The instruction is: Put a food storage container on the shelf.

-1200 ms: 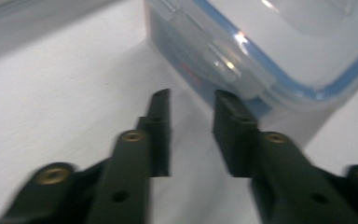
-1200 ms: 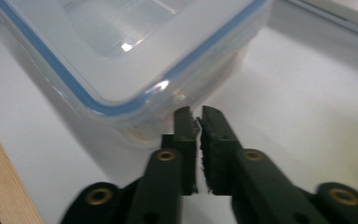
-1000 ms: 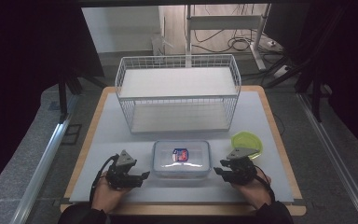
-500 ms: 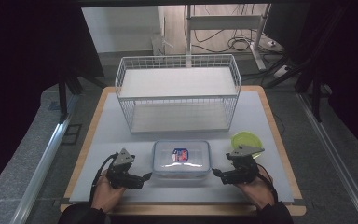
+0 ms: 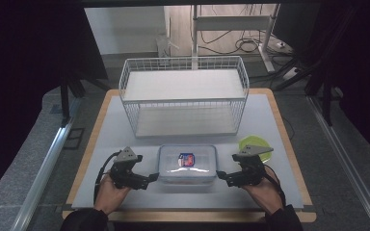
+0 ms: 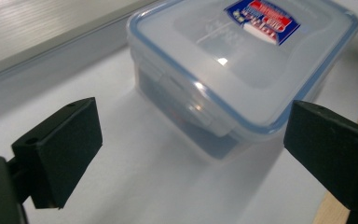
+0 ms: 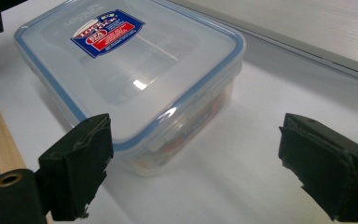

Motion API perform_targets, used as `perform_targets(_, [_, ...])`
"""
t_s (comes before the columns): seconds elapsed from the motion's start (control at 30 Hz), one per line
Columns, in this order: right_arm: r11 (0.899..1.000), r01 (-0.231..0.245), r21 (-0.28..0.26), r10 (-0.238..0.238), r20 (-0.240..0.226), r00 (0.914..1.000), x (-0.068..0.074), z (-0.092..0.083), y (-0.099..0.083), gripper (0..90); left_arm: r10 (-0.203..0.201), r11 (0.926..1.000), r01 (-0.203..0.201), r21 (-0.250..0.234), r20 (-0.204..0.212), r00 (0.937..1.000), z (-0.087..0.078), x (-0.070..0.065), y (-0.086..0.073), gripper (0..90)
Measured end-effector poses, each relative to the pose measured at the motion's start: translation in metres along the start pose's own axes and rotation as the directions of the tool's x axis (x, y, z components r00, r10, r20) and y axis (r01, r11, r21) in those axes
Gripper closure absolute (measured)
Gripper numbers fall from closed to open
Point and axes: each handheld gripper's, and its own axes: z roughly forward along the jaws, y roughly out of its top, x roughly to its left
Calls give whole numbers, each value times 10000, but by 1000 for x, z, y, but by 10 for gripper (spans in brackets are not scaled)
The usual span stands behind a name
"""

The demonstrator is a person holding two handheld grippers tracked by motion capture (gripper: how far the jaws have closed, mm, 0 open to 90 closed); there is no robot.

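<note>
A clear plastic food container [image 5: 187,162] with a blue-edged snap-on lid and a red-and-blue label [image 5: 187,159] on top lies flat on the white mat [image 5: 270,115] of the tabletop [image 5: 290,144], near the front edge and about midway between the two grippers. In the left gripper view the container [image 6: 242,60] lies ahead of the fingers [image 6: 58,149], one short end turned toward them, its side latch folded down; the fingers stand wide apart and hold nothing, with white mat between them. In the right gripper view the container [image 7: 130,79] shows its opposite short end, the label [image 7: 107,32] readable on the lid; the near corner sits just behind one of the fingers [image 7: 77,165], which are likewise spread wide and empty. In the high view the left gripper [image 5: 144,181] is held in the person's left hand [image 5: 110,188], its tips just beside the container's left end; the right gripper [image 5: 223,177], held in the right hand [image 5: 264,187], points at the right end, also just beside it. Whether either gripper touches the container cannot be told. A yellow-green round dish [image 5: 255,143] lies on the mat behind the right gripper. Farther back stands a white wire basket [image 5: 183,96], open at the top, with a white panel inside. Dark floor, cables and a metal rail surround the tabletop.
</note>
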Motion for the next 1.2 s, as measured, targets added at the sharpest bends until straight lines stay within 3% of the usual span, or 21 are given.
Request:
perform_targets(0.27, [9997, 22, 263, -21, -51, 10000, 6, 10, 11, 31, 242, 9991, -261, 343, 561, 9981, 12, 3, 15, 13])
perform_targets(0.53, [9966, -327, 762, 378, -676, 9970, 7, 28, 20, 30, 143, 9967, -226, 781, 1049, 9944, 35, 7, 22, 2])
perform_targets(0.63, [9936, -400, 1061, 500, -937, 9943, 6, 36, 21, 27, -205, 9966, 72, 821, 1620, 9866, 43, 10, 22, 0])
perform_targets(0.77, [9895, -672, 1279, 824, -1178, 9896, 4, 45, 23, 0, -610, 9952, 457, 871, 1825, 9813, 47, 17, 23, 0])
perform_targets(0.8, [9886, -751, 1302, 913, -1234, 9882, 3, 46, 23, 1, -793, 9940, 624, 903, 1976, 9771, 48, 19, 23, 0])
perform_targets(0.9, [9835, -1120, 1419, 1335, -1519, 9793, 0, 51, 23, 0, -1276, 9891, 1029, 1049, 2654, 9557, 55, 23, 20, 0])
perform_targets(0.93, [9811, -1264, 1468, 1498, -1611, 9755, -2, 53, 23, 0, -1356, 9882, 1107, 1058, 2686, 9537, 56, 23, 20, 0])
perform_targets(1.03, [9736, -1658, 1570, 1958, -2002, 9600, -5, 55, 21, 23, -1306, 9874, 1021, 1209, 2578, 9573, 54, 20, 20, 0])
perform_targets(1.2, [9786, -1449, 1462, 1711, -1862, 9675, -2, 46, 21, 92, -1011, 9872, 697, 1435, 2250, 9691, 46, 8, 20, 10])
